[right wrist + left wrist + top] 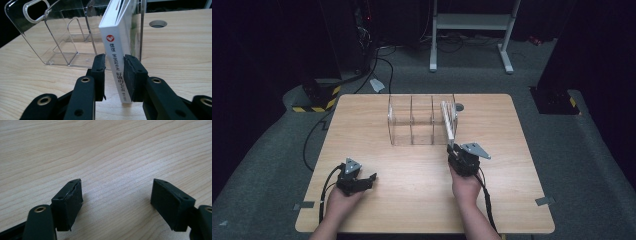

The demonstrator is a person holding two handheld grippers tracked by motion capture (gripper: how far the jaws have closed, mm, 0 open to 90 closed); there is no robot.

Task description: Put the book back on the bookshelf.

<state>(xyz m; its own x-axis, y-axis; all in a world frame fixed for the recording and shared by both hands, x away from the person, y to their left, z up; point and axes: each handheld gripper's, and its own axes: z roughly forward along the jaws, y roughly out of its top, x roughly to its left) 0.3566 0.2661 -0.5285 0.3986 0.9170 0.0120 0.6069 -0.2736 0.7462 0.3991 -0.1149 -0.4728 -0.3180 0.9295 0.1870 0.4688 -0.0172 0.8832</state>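
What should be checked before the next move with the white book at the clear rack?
1. Right tongs closed on the white book: ok, both pads sit against its covers near the spine end.
2. Book upright: ok, its spine stands nearly vertical in the right gripper view.
3. Book lined up with the clear rack: ok, it sits at the rack's right-hand end compartment.
4. Book fully seated in the rack: not ok, its near end sticks out toward the person in the high view.
5. Left tongs out of the way: ok, open over bare table, holding nothing.
6. Other rack compartments free: ok, they look empty.
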